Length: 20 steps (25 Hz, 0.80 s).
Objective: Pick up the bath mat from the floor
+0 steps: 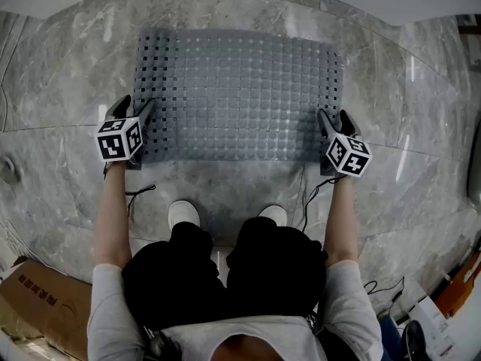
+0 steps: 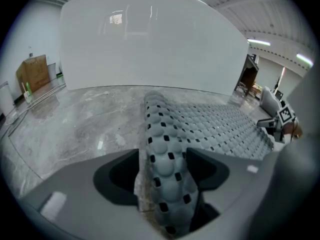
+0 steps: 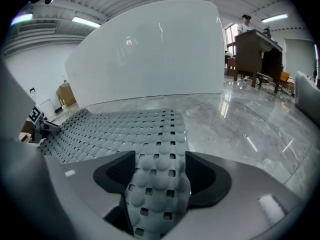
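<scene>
Both jaws spread, left gripper (image 1: pixel 137 105) and right gripper (image 1: pixel 334 117) straddling bath mat (image 1: pixel 237 89) edges, near corners hidden.

left arm (image 1: pixel 113 216): stretched forward, bare forearm | left gripper (image 1: pixel 136 105): angled down to the floor, jaws wide apart, bath mat (image 1: pixel 237 96) edge loose between them | right arm (image 1: pixel 342 220): stretched forward likewise | right gripper (image 1: pixel 336 119): angled down, jaws wide apart around the mat's opposite edge
</scene>
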Each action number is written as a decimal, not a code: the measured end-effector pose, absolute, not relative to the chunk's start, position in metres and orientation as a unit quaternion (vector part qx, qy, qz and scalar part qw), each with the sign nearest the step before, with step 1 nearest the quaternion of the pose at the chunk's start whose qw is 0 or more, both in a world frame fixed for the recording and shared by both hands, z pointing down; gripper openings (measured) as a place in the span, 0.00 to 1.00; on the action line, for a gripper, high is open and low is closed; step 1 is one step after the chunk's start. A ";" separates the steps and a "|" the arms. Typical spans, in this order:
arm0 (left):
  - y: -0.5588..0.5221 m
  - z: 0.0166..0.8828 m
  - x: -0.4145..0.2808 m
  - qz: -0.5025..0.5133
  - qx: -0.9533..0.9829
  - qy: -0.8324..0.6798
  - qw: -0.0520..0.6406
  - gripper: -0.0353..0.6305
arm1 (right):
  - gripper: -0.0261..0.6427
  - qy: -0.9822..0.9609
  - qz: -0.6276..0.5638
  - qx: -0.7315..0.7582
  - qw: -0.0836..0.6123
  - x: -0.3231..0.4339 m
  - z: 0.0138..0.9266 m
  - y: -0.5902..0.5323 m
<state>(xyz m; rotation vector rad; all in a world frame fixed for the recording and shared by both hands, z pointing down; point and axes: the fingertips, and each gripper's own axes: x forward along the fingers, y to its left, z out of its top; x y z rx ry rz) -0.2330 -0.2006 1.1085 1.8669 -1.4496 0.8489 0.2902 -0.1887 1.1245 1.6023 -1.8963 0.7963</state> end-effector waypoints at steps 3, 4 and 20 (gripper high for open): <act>-0.200 1.107 -0.233 0.319 0.704 -0.550 0.315 0.50 | 0.55 -0.694 0.304 0.590 0.278 0.295 1.134 -0.187; -0.200 1.108 -0.233 0.320 0.704 -0.550 0.316 0.50 | 0.56 -0.693 0.307 0.589 0.281 0.296 1.137 -0.187; -0.196 1.123 -0.223 0.312 0.692 -0.554 0.341 0.41 | 0.33 -0.691 0.315 0.586 0.282 0.279 1.143 -0.190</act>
